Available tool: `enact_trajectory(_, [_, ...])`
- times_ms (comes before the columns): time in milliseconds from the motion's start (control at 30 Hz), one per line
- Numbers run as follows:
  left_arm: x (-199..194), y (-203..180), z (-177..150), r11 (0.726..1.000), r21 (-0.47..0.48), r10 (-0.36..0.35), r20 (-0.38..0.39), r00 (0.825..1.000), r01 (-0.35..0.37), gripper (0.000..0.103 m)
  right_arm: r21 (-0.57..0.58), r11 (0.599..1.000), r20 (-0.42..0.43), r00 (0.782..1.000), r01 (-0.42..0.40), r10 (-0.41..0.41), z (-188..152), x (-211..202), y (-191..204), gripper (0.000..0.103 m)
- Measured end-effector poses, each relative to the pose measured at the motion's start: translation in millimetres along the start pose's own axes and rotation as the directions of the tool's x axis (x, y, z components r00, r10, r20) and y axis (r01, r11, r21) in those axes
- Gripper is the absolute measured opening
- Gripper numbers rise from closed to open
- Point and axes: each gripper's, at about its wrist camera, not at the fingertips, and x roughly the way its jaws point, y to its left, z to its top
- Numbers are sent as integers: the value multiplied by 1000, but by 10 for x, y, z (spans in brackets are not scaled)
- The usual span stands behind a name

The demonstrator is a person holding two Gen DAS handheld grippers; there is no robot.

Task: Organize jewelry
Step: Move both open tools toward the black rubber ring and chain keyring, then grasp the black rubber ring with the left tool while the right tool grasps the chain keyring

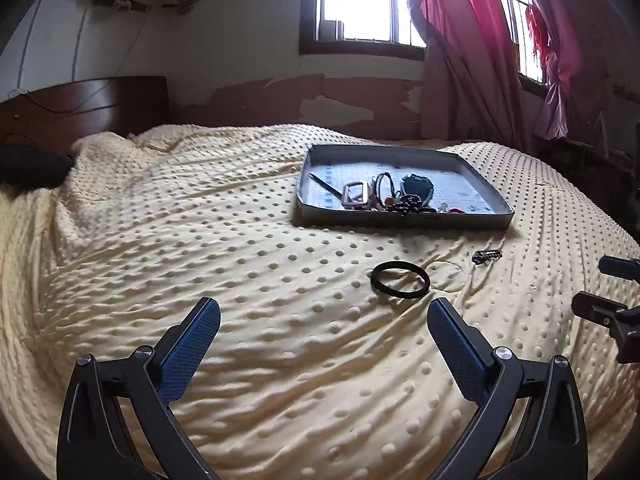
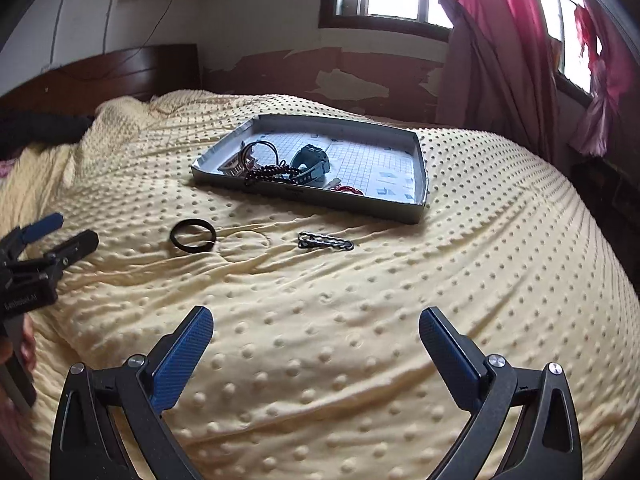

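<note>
Both grippers hover above the yellow dotted blanket (image 1: 200, 240) covering the bed. The left gripper (image 1: 324, 312) has its jaws spread wide with nothing between them; the right gripper (image 2: 316, 320) is likewise spread wide and empty. A shallow grey tray (image 2: 312, 200) rests on the blanket toward the far edge of the bed. It contains a watch (image 2: 310, 164), a dark beaded bracelet (image 2: 272, 174), a black cord loop (image 2: 262, 148) and a metal buckle (image 1: 356, 194). Outside the tray, on the blanket just beside its near wall, lie a black bangle (image 2: 193, 236) and a dark chain bracelet (image 2: 326, 241), apart from each other.
</note>
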Motion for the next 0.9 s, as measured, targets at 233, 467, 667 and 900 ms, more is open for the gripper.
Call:
enact_trajectory(233, [496,-2,70,987,-31,-162,-102,981,160,100,81,993,-61,994,-88,93,184,498,-314,103])
enact_trajectory(467, [854,-1,121,955,-107,-292,-174,940,277,72,177,972,-87,981,-158,175,309,900,-540,101])
enact_trajectory(667, [1067,-76,175,947,-104,-320,-221,921,304,41,203,958,-102,969,-203,227,426,1223,-517,87])
enact_trajectory(900, [1148,-6,120,932,-151,-358,-243,901,330,18,154,966,-132,965,-207,227,476,1457,-365,61])
